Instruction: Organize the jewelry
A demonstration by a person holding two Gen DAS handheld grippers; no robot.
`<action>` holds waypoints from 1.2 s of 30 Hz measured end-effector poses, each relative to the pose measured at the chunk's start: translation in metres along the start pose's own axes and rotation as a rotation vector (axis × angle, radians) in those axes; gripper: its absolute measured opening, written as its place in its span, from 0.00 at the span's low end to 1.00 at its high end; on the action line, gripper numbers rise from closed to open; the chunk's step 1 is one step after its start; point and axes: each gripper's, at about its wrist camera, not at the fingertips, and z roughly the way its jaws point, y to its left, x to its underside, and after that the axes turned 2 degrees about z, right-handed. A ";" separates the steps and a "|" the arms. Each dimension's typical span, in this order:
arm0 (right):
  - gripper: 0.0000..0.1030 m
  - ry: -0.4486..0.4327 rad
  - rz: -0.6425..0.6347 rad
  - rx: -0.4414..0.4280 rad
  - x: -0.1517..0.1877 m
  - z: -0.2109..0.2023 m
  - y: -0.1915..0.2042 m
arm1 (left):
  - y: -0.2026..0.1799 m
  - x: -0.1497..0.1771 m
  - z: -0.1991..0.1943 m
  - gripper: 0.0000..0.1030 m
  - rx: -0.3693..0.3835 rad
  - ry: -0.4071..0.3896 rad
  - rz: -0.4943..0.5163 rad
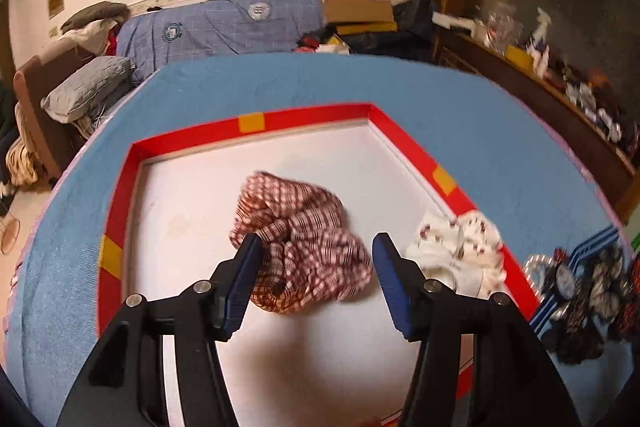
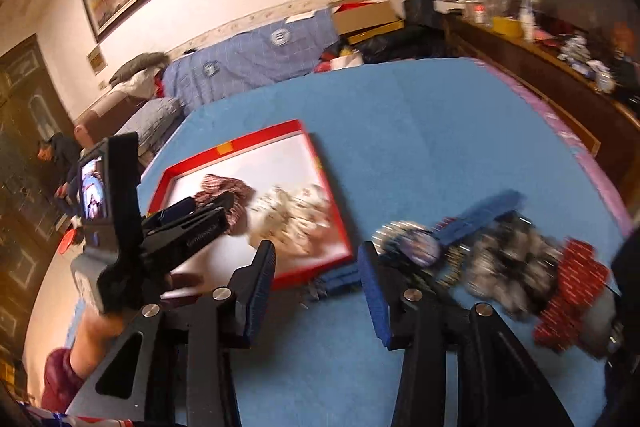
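A red-rimmed tray (image 1: 312, 115) with a white floor lies on the blue tablecloth. On its floor sit a red checked scrunchie (image 1: 304, 223) and, toward the right rim, a white patterned scrunchie (image 1: 456, 247). My left gripper (image 1: 318, 241) is open just over the checked scrunchie; the left pad overlaps its edge and the right pad stands apart from it. In the right wrist view the tray (image 2: 260, 135) holds both scrunchies (image 2: 224, 187) (image 2: 292, 215). My right gripper (image 2: 316, 249) hangs open over bare blue cloth, holding nothing. A blurred pile of jewelry and scrunchies (image 2: 512, 259) lies right of it.
The pile (image 1: 592, 291) includes a beaded bracelet (image 2: 400, 231), a red scrunchie (image 2: 572, 291) and a blue striped piece (image 2: 480, 215). Behind the table (image 2: 400, 115) are a blue-covered couch (image 1: 224, 27) and a cluttered wooden sideboard (image 2: 560, 75). A bare forearm (image 2: 96, 343) shows lower left.
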 end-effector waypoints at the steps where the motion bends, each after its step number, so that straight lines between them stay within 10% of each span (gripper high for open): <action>1: 0.57 -0.016 0.010 0.019 0.005 -0.008 -0.006 | -0.001 0.002 0.002 0.54 -0.003 0.007 0.011; 13: 0.61 -0.064 0.111 0.074 0.047 -0.060 -0.069 | -0.005 0.014 0.006 0.56 -0.098 0.110 0.141; 18: 0.61 -0.042 0.144 0.056 0.058 -0.070 -0.089 | -0.005 0.008 -0.031 0.56 -0.087 0.005 0.101; 23: 0.62 -0.053 0.119 0.131 0.070 -0.069 -0.102 | -0.026 0.006 -0.063 0.58 0.072 -0.075 0.078; 30: 0.62 -0.057 0.137 0.187 0.087 -0.065 -0.123 | -0.099 0.034 -0.058 0.58 0.325 0.071 0.214; 36: 0.65 -0.042 0.181 0.185 0.100 -0.058 -0.141 | -0.141 0.042 -0.052 0.58 0.357 0.105 0.241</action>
